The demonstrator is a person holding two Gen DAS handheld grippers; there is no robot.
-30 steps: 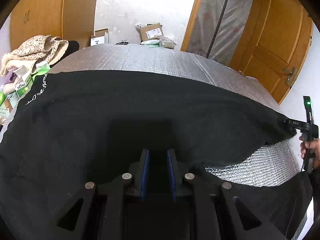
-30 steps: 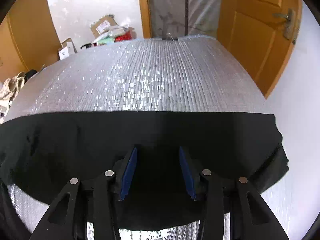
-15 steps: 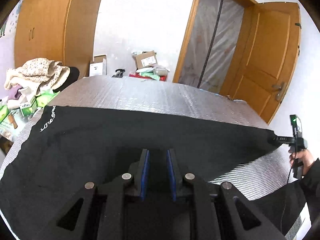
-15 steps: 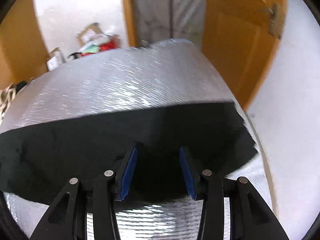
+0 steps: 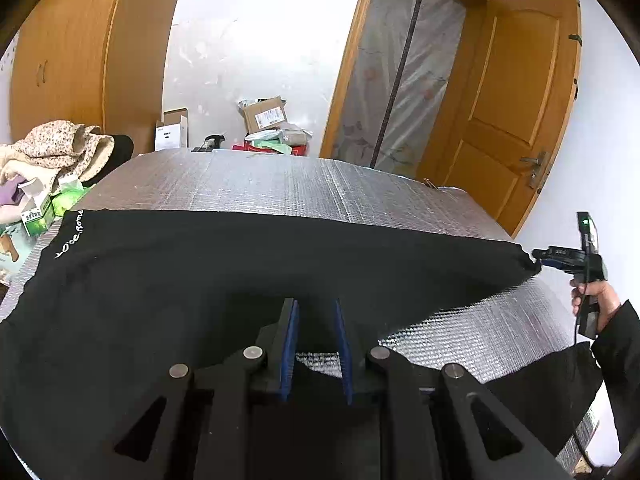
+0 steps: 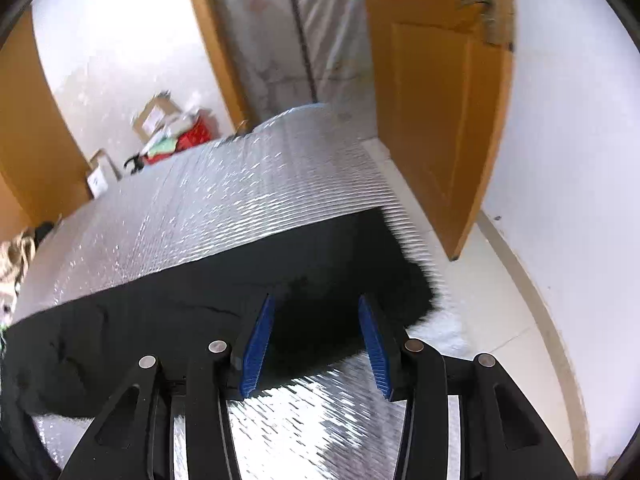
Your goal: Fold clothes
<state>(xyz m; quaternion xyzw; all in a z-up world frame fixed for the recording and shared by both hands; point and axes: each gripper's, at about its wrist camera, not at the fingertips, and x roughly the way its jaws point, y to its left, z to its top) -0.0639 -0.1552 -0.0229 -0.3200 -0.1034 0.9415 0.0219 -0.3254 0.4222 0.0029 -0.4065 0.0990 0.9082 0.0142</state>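
Note:
A black garment (image 5: 240,272) lies spread across the silver foil table (image 5: 280,184), with white lettering (image 5: 70,236) at its left edge. My left gripper (image 5: 316,312) hovers over its near edge, blue pads a narrow gap apart with nothing between them; foil shows through the gap. In the right wrist view the garment's right end (image 6: 320,264) lies under my right gripper (image 6: 316,304), which is wide open and empty. The left wrist view shows that right gripper (image 5: 540,259), held by a hand (image 5: 596,296), right beside the garment's far right corner.
A heap of clothes (image 5: 52,148) and small green boxes (image 5: 38,212) sit at the table's left end. Cardboard boxes (image 5: 264,114) stand beyond the far edge. An orange door (image 6: 436,100) and bare floor (image 6: 500,300) lie past the table's right side.
Both grippers have pulled back and risen from the garment, which now looks farther off. The right gripper has slid toward the garment's right end and rolled. Both jaw gaps look unchanged.

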